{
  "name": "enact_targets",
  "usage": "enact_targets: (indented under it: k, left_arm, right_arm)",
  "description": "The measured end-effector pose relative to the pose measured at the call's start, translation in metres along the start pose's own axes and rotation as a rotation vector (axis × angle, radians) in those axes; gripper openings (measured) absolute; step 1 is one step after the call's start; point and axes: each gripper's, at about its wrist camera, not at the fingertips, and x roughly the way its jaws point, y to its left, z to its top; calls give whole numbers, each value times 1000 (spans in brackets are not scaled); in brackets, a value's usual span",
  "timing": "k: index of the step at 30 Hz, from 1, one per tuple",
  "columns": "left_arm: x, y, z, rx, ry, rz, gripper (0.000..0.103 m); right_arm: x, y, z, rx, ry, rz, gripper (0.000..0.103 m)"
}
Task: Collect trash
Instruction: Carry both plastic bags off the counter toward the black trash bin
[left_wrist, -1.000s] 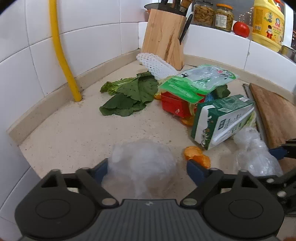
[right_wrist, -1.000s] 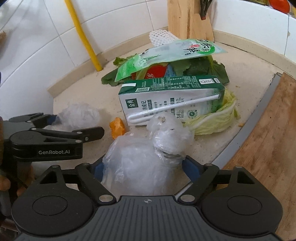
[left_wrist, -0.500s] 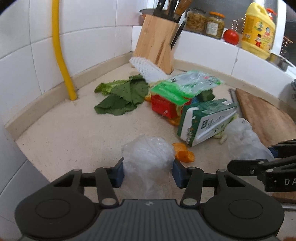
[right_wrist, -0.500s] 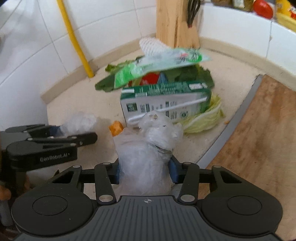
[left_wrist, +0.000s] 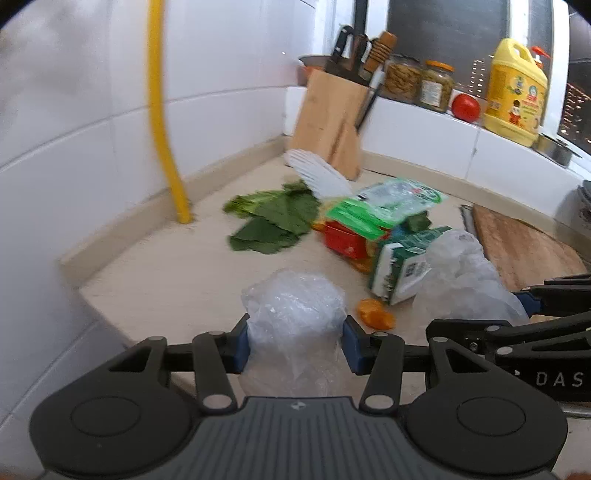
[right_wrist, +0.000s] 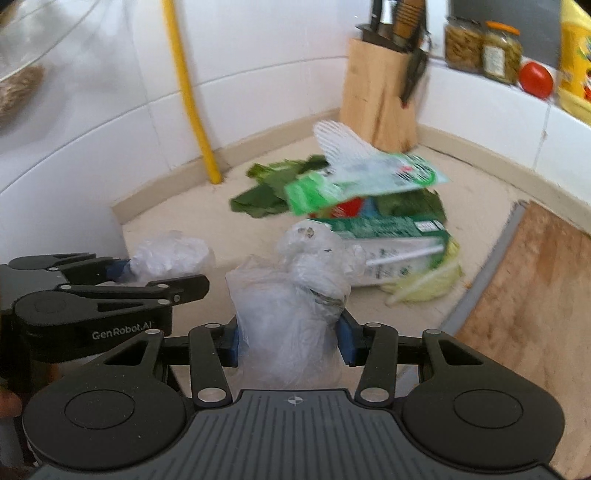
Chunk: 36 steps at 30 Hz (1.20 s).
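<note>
Left tool: your left gripper (left_wrist: 294, 343) is clenched on a crumpled clear plastic bag (left_wrist: 293, 325); both blue pads (left_wrist: 242, 345) press its sides.
Right tool: your right gripper (right_wrist: 289, 338) is clenched on a knotted clear plastic bag (right_wrist: 291, 295), its long axis upright, the knotted end pointing up and away from you.
Where the bags are: both sit between the pads above the near part of the speckled beige countertop (left_wrist: 177, 269); whether they touch it, you cannot tell. Your two tools are side by side, near each other.
Just beyond: a piece of orange peel (left_wrist: 375, 314) lies beside the left-hand bag; a green and white milk carton (right_wrist: 391, 247) lies on its side behind the right-hand bag, long axis running left to right, on pale cabbage leaves (right_wrist: 428, 286).
Further out: a green plastic snack packet (right_wrist: 365, 181) rests over a red box (left_wrist: 341, 240); dark green leaves (left_wrist: 275, 221) and a white foam net (left_wrist: 317, 173) lie towards the corner.
Room: white tiled walls, a yellow pipe (left_wrist: 164, 122) down the corner, a wooden knife block (left_wrist: 328, 122), and a wooden chopping board (right_wrist: 532, 295) on the right.
Change: compared with a second ago, both grippers have closed from wide open onto their bags and risen; the heap looks further off.
</note>
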Motion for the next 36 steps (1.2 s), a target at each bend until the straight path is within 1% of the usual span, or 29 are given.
enact_targets:
  k: [7,14,24,31,36]
  left_arm:
    - [-24,21,-11,-42,-27,84,43]
    - [-45,48,-28,-109,-27,177,42]
    - [-72,80,-51,-171,-36,305,42]
    - [-85,97,-66,-213,-28,367,42]
    - [-91,108,-74,-239,-22,394,42]
  right_arm:
    - [3,33,5,-72,-10,61,55]
    - [10,73,7,-149,5,138,55]
    - [17,127,9,-243,25,225,55]
    - [25,157,4,-290,48,272,55]
    - [30,174,2,-316,62,293,55]
